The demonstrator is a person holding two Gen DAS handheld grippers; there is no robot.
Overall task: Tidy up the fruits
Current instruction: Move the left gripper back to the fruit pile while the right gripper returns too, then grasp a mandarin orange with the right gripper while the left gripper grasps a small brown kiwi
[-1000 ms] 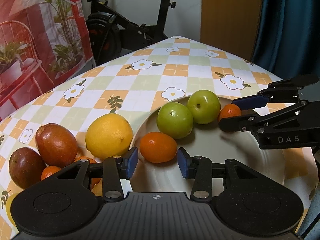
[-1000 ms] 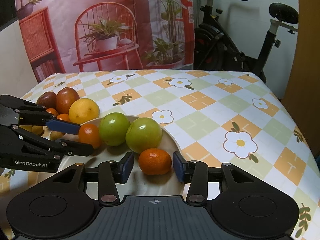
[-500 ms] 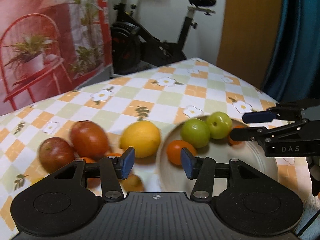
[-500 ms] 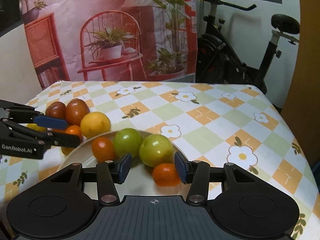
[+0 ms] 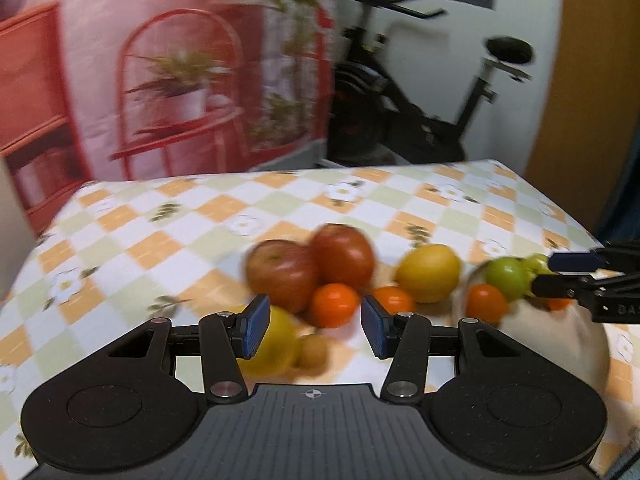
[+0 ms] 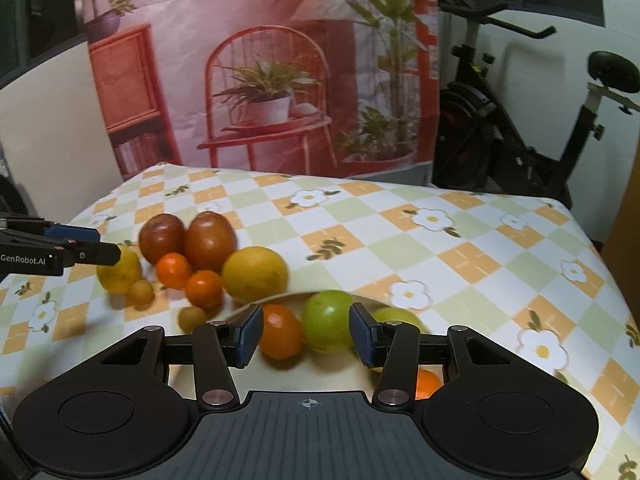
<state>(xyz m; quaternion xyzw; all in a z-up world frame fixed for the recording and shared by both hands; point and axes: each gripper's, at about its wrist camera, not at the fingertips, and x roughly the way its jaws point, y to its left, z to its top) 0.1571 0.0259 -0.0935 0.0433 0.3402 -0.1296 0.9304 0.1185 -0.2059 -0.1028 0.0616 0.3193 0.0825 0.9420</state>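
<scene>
- The left gripper (image 5: 312,322) is held with its fingers apart and empty, low in the frame, aimed at the loose fruit pile; this is judged a line-up for the next pick, likely a mandarin (image 5: 334,305) between the pads.
- The right gripper (image 6: 306,334) is also held with fingers apart and empty, poised over the plate (image 6: 280,376) at lower centre, where green fruits (image 6: 328,320) and an orange one (image 6: 280,336) are gathered.
- Off the plate, at centre left of the right view, red apples (image 6: 210,240), a lemon (image 6: 256,274) and small fruits are left to be sorted.
- The left view is blurred.
- The surface (image 6: 400,240) is covered by a checked, flowered cloth.
- Behind it, a printed backdrop (image 6: 260,60) fills the upper centre; an exercise bike (image 6: 540,120) is seen at upper right.
</scene>
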